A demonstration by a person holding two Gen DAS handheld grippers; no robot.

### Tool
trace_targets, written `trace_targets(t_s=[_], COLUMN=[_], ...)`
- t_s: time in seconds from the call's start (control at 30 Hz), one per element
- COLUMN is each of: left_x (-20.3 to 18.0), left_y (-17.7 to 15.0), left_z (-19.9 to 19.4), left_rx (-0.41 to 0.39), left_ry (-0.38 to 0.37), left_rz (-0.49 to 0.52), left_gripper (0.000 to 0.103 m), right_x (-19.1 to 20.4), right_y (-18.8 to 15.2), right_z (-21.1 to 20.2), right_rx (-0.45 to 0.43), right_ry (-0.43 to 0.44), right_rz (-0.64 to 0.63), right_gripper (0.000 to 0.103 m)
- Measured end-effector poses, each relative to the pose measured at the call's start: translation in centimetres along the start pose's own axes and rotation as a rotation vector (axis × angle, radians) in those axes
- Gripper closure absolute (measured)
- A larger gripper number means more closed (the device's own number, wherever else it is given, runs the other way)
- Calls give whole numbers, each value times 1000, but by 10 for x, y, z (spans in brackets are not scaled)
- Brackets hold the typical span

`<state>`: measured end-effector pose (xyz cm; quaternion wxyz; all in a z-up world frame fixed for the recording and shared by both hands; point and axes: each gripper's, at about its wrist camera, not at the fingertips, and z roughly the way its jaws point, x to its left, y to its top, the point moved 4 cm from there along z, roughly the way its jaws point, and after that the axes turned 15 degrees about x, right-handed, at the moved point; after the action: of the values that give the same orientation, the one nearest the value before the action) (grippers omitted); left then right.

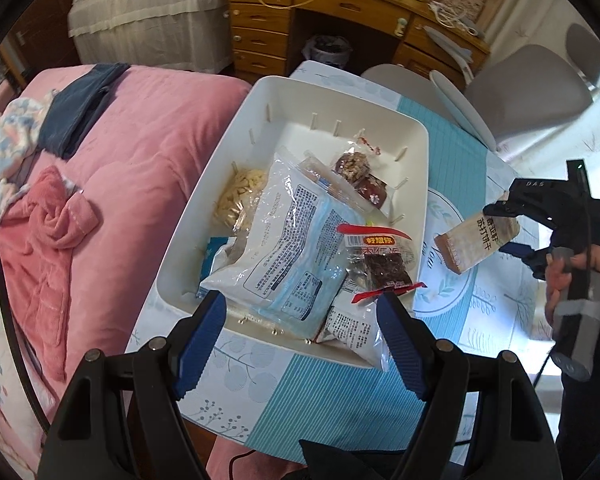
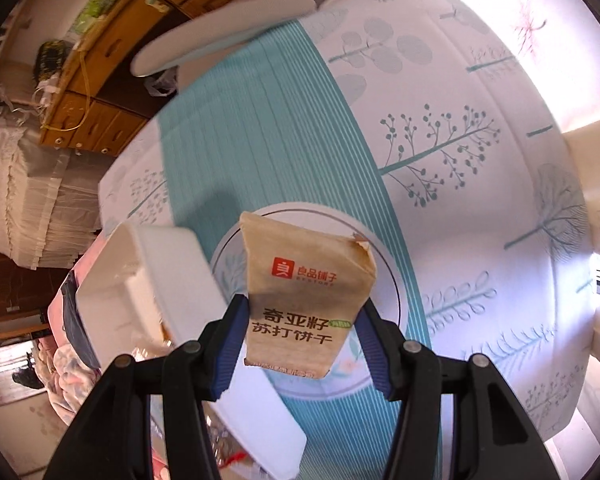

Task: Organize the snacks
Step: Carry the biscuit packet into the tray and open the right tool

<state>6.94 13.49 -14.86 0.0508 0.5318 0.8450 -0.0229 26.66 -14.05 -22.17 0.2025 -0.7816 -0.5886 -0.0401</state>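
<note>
My right gripper (image 2: 303, 330) clamps a tan cracker packet (image 2: 306, 280) between blue pads (image 2: 231, 344) | packet held above the teal-and-white tablecloth (image 2: 440, 128) | white bin (image 2: 140, 276) just left | wooden drawers (image 2: 96, 112) upper left

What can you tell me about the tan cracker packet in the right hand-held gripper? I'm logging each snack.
The cracker packet is a small pillow pack, tan and paper-looking, with a red logo and dark Chinese lettering. One top corner is crumpled. The right hand-held gripper pinches its lower half between blue pads, holding it tilted in the air above the tablecloth, beside the white bin, touching nothing else.
</note>
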Motion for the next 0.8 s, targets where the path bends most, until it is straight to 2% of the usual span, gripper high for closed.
trace_targets(t_s=[0.2, 0.43, 0.63, 0.8], left_x=[1, 1, 13, 28], left_y=[7, 12, 21, 28], left_z=[0, -6, -15, -19], left_rx=[35, 45, 23, 16], left_ry=[-47, -72, -79, -83], left_rz=[142, 301, 372, 389], left_gripper=[27, 27, 27, 27], right_x=[14, 41, 74, 98], right_y=[-44, -92, -124, -142], right_z=[-26, -34, -26, -16], right_rx=[-68, -92, -88, -90], right_ry=[41, 114, 134, 131], right_rz=[-14, -55, -122, -181], right_gripper=[49, 49, 49, 49])
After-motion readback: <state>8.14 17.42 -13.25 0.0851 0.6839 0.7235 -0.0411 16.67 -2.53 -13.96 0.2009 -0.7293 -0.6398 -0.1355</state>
